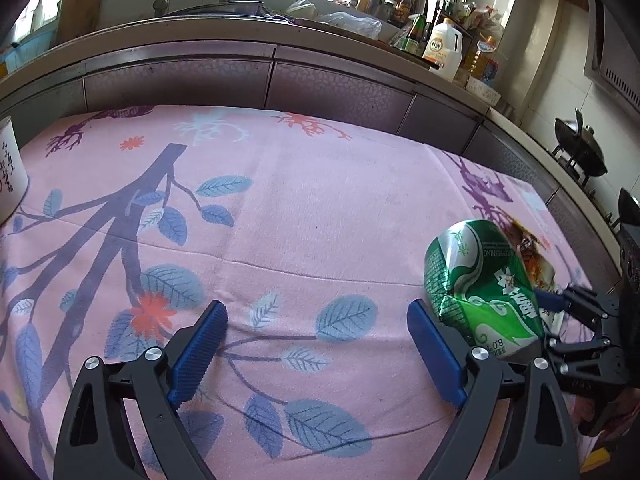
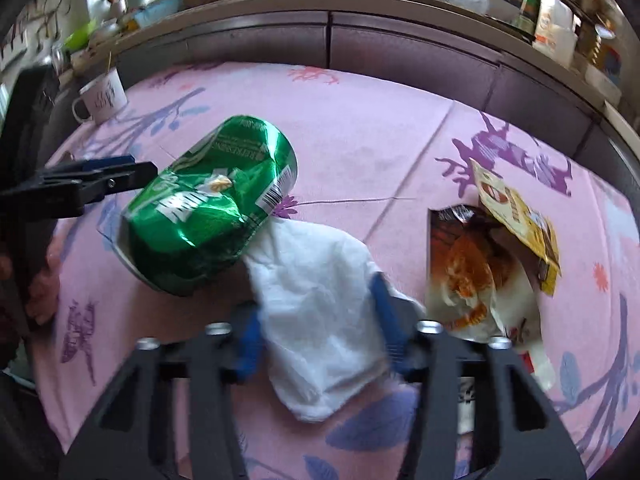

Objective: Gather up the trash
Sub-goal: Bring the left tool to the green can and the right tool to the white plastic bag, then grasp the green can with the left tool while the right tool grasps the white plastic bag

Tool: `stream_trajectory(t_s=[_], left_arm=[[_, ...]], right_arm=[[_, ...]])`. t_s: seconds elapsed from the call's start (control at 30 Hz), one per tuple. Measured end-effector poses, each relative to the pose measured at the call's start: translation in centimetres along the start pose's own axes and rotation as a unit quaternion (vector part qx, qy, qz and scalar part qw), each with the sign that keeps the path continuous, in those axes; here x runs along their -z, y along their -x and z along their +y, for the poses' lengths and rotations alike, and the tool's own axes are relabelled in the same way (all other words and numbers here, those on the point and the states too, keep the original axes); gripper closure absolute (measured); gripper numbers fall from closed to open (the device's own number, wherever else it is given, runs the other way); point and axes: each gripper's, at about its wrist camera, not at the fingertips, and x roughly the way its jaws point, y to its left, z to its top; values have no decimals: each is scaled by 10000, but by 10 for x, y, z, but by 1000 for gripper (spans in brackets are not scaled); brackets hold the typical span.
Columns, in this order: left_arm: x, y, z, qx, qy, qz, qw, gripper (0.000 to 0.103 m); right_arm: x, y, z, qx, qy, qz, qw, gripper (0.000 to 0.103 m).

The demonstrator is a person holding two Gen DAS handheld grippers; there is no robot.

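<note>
Trash lies on your pink floral surface [image 1: 320, 216]. Left wrist view: your left tool [image 1: 316, 340] stands spread wide over bare cloth, with nothing between its blue pads [image 1: 200, 352]. A crushed green can [image 1: 480, 288] lies on its side just right of the right pad, whether touching it you cannot tell. Wrappers [image 1: 536, 256] show behind the can. Your right tool [image 1: 560, 300] enters from the right edge, beside the can. A white mug [image 1: 10, 172] stands at the far left edge.

Right wrist view: your right tool [image 2: 320, 320] is pinching a crumpled white tissue [image 2: 316, 312] between its blue pads [image 2: 384, 320]. The can [image 2: 208, 208] lies on its side left of the tissue, touching its upper end. Torn wrappers [image 2: 492, 256] lie to the right, near the tissue. Your left tool's finger [image 2: 100, 184] reaches to the can from the left. The mug [image 2: 102, 98] stands far left, well apart from the trash.
</note>
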Motion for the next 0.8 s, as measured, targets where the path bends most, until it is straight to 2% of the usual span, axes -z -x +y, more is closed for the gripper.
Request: stream_trajectory(t_s=[0.03, 0.07, 0.27, 0.3, 0.37, 0.4, 0.53, 0.7, 0.8], left_arm=[[0, 0, 0, 11, 10, -3, 10000, 12], [0, 0, 0, 6, 9, -1, 10000, 12], [-1, 0, 0, 95, 15, 12, 10000, 12], [-2, 0, 1, 151, 28, 17, 9999, 12], [-2, 1, 3, 311, 51, 54, 9995, 11], [-3, 1, 3, 404, 50, 91, 9991, 11], [-4, 0, -2, 822, 97, 303, 9961, 10], [-9, 1, -12, 1098, 243, 448, 9926, 10], [-14, 2, -20, 1370, 324, 551, 9885, 10]], right_arm=[[3, 3, -3, -77, -143, -33, 9999, 90], [6, 6, -3, -108, -245, -65, 9996, 93], [47, 42, -8, -61, -1051, -484, 9933, 94], [55, 51, -10, -21, -1208, -563, 9911, 90], [71, 63, -13, 160, -1454, -657, 9870, 72], [81, 71, -13, 271, -1558, -695, 9850, 57], [108, 90, -5, 466, -1671, -758, 9819, 41], [121, 103, 10, 563, -1603, -905, 9813, 40], [119, 109, 14, 435, -1633, -1075, 9797, 41]])
